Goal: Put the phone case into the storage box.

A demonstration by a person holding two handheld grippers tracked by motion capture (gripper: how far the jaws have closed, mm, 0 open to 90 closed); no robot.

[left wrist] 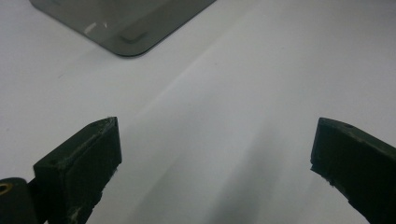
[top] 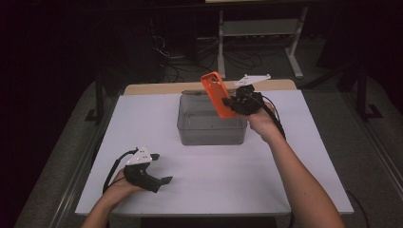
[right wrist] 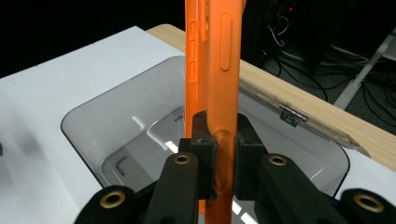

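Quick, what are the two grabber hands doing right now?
Left gripper: open, holding nothing.
Right gripper: closed on the orange phone case, above the clear bin.

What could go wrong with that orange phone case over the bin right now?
1. The right gripper pinches the soft orange phone case by one edge, which buckles, so it may slip out.
2. It hangs over the right rim of the clear bin, so a drop might catch the rim.
3. The left gripper rests open, too far to steady anything.

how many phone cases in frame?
1: a single orange soft phone case, pinched in the right gripper above the clear grey plastic bin. The bin's visible floor looks bare; parts of it are hidden.
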